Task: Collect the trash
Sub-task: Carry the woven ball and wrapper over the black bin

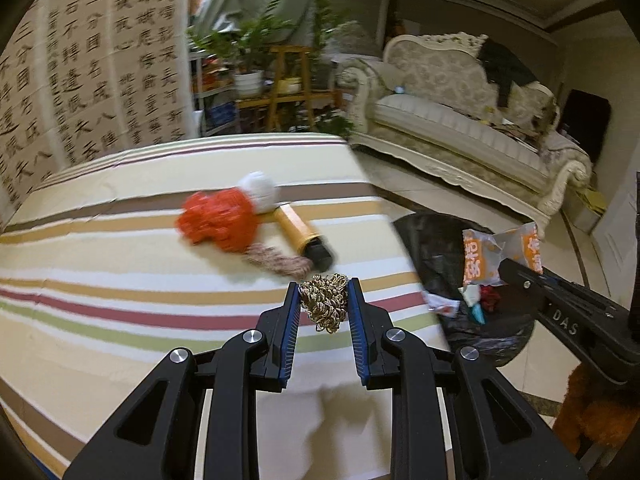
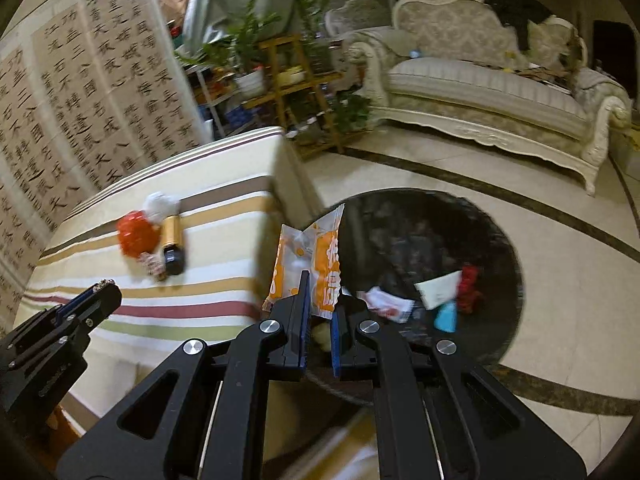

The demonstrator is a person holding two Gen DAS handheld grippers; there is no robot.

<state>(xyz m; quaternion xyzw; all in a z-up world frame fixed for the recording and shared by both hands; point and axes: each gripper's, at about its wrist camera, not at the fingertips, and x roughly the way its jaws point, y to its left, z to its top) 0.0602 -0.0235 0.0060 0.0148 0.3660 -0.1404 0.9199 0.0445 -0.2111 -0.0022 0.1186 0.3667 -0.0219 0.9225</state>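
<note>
My left gripper is shut on a tangle of golden-brown string and holds it above the striped tablecloth. My right gripper is shut on an orange-and-white snack wrapper, held at the near rim of the black trash bag on the floor. The wrapper also shows in the left wrist view. On the table lie a red crumpled bag, a white paper ball, a yellow tube with a black cap and a pinkish braided cord.
The bag holds several scraps: white paper, a red piece, a blue piece. A cream sofa stands beyond on the tiled floor. A wooden plant stand is behind the table. A calligraphy screen is at left.
</note>
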